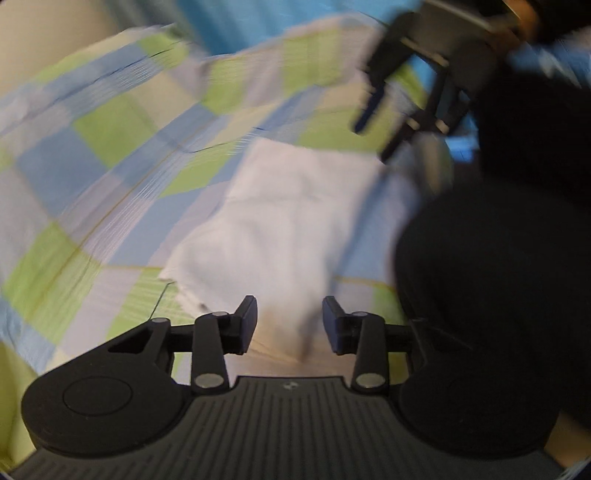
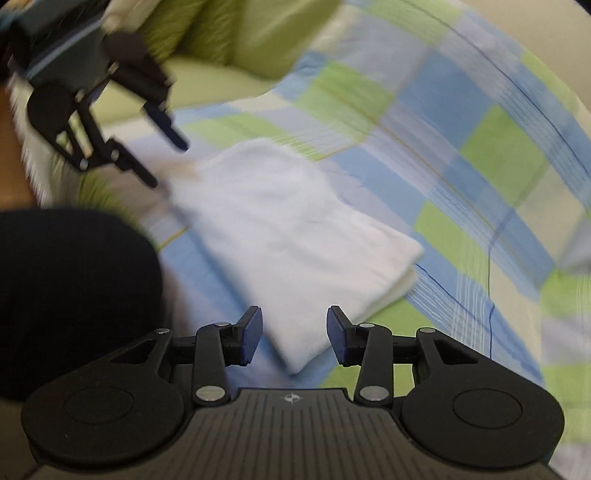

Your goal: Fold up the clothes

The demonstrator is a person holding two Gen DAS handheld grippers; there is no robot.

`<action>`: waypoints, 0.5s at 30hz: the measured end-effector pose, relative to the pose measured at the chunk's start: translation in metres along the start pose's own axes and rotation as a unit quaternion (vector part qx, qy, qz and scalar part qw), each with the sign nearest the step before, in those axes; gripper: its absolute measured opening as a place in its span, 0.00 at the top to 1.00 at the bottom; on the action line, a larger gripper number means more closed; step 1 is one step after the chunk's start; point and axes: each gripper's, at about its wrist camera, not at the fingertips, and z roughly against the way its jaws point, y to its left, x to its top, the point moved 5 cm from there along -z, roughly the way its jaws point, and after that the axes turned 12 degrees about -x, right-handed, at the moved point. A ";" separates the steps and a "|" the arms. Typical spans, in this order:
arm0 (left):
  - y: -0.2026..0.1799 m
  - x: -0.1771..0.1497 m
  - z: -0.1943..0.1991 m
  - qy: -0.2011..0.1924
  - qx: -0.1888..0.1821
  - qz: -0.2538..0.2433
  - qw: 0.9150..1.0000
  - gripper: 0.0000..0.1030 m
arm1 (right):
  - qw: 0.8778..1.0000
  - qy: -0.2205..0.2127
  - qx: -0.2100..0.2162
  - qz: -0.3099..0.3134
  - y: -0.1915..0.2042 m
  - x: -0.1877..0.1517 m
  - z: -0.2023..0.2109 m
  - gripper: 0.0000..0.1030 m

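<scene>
A white folded cloth point(image 1: 284, 221) lies flat on a checked blue, green and white bedspread point(image 1: 110, 147). My left gripper point(image 1: 290, 325) hangs open just above the cloth's near end, nothing between its fingers. In the right wrist view the same white cloth point(image 2: 291, 236) is a neat rectangle, and my right gripper point(image 2: 294, 334) stands open over its near corner. The other gripper shows in each view: the right one point(image 1: 373, 110) at the upper right, the left one point(image 2: 168, 158) at the upper left by the cloth's far edge, both open. The frames are blurred by motion.
A dark-clothed leg of the person point(image 1: 498, 277) fills the right of the left wrist view and the left side point(image 2: 74, 288) of the right wrist view. Green pillows point(image 2: 236, 33) lie at the head of the bedspread point(image 2: 461, 129).
</scene>
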 end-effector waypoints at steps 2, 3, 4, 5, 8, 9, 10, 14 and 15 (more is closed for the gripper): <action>-0.011 -0.004 -0.012 0.022 0.022 -0.041 0.999 0.64 | 0.998 0.000 -0.023 0.054 0.015 -0.003 -0.006 0.60; -0.013 -0.005 -0.016 0.027 0.031 -0.050 0.998 0.64 | 0.996 -0.003 -0.037 0.079 0.021 -0.005 -0.009 0.60; -0.013 -0.005 -0.020 0.028 0.039 -0.055 0.997 0.64 | 0.994 -0.006 -0.046 0.099 0.026 -0.007 -0.012 0.60; -0.013 -0.003 -0.023 0.032 0.047 -0.065 0.996 0.64 | 0.992 -0.007 -0.053 0.117 0.030 -0.009 -0.016 0.60; -0.010 0.001 -0.035 0.048 0.071 -0.108 0.990 0.64 | 0.984 -0.021 -0.069 0.165 0.040 -0.013 -0.023 0.60; -0.009 0.002 -0.039 0.055 0.077 -0.119 0.988 0.64 | 0.982 -0.026 -0.072 0.171 0.041 -0.013 -0.025 0.60; -0.007 0.003 -0.043 0.062 0.082 -0.127 0.987 0.66 | 0.981 -0.031 -0.075 0.174 0.041 -0.012 -0.027 0.60; -0.004 0.005 -0.057 0.094 0.094 -0.169 0.977 0.95 | 0.986 -0.025 -0.058 0.153 0.031 -0.007 -0.034 0.84; 0.005 0.009 -0.056 0.090 0.099 -0.166 0.977 0.95 | 0.987 -0.019 -0.057 0.146 0.027 -0.005 -0.035 0.96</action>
